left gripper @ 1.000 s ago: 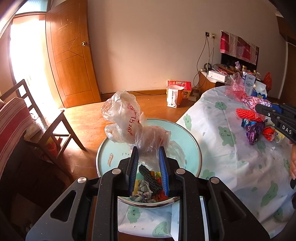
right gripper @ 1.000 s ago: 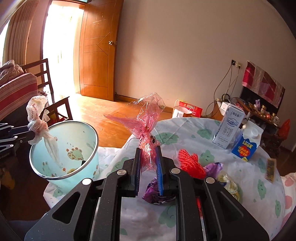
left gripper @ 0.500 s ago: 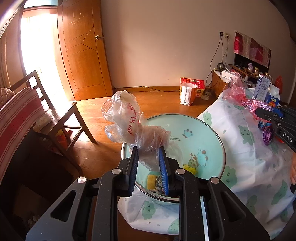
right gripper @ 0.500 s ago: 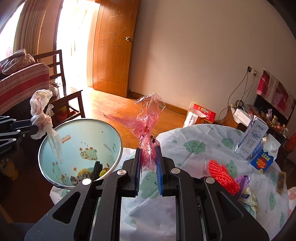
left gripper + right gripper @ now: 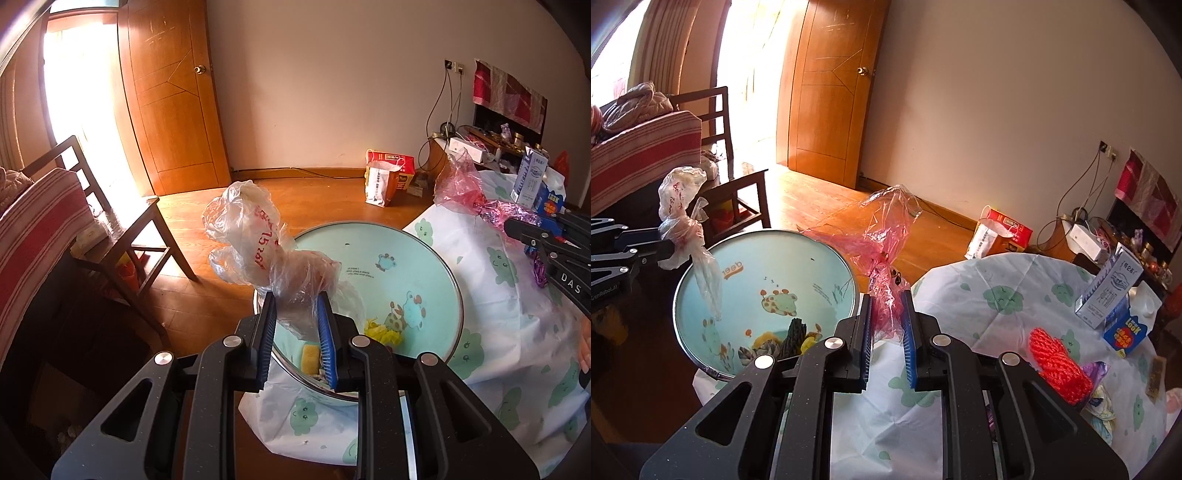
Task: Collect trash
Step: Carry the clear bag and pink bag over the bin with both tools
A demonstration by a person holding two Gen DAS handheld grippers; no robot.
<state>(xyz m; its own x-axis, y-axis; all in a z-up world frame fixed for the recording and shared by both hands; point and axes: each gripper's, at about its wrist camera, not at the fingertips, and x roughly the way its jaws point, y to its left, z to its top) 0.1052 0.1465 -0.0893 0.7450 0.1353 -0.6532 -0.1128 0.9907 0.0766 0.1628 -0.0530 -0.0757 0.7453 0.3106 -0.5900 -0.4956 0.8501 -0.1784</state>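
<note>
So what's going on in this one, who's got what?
A person is clearing trash with two handheld grippers. The left gripper is clamped on a clear plastic bag above the pale blue bin; the right gripper pinches a pink plastic wrapper beside it. Neither is dropped yet. Red netting remains on the table.

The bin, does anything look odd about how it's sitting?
Yes. The bin is tilted, its mouth facing the table rather than straight up, so the trash inside lies against its lower wall. Nothing has spilled.

Crinkly clear plastic bag [image 5: 258, 254], glossy metal-rimmed bin [image 5: 406, 266], polished wood floor [image 5: 325, 199].
</note>
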